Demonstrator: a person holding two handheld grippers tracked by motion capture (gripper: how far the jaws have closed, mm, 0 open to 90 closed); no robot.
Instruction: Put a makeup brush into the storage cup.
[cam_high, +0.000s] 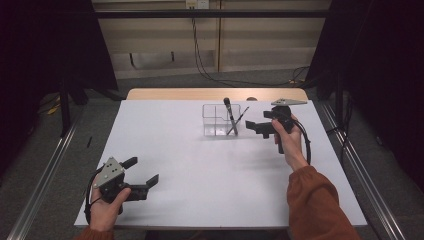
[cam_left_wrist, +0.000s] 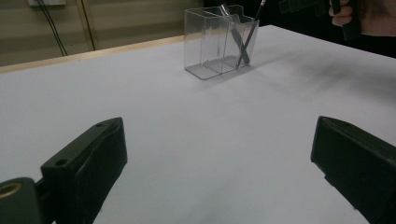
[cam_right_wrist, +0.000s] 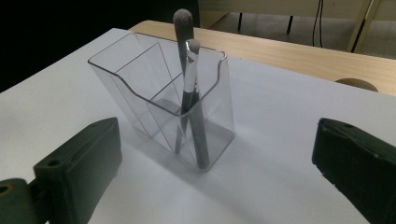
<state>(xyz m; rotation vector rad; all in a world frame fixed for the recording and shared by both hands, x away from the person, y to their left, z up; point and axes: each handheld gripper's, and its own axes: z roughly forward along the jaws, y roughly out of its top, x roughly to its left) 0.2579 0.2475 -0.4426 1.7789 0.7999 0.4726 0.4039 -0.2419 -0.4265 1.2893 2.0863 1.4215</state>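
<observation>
A white table top (cam_high: 200, 165) lies over a wooden table edge (cam_high: 200, 94), grey carpet (cam_high: 45, 165) spreads around it, black cables (cam_high: 200, 55) hang down the beige back wall (cam_high: 260, 45).

Two makeup brushes (cam_right_wrist: 191, 93) stand crossed in one end compartment of a clear organizer (cam_right_wrist: 140, 84) on the white surface (cam_right_wrist: 271, 140), between wide-apart black fingers (cam_right_wrist: 79, 163).
</observation>
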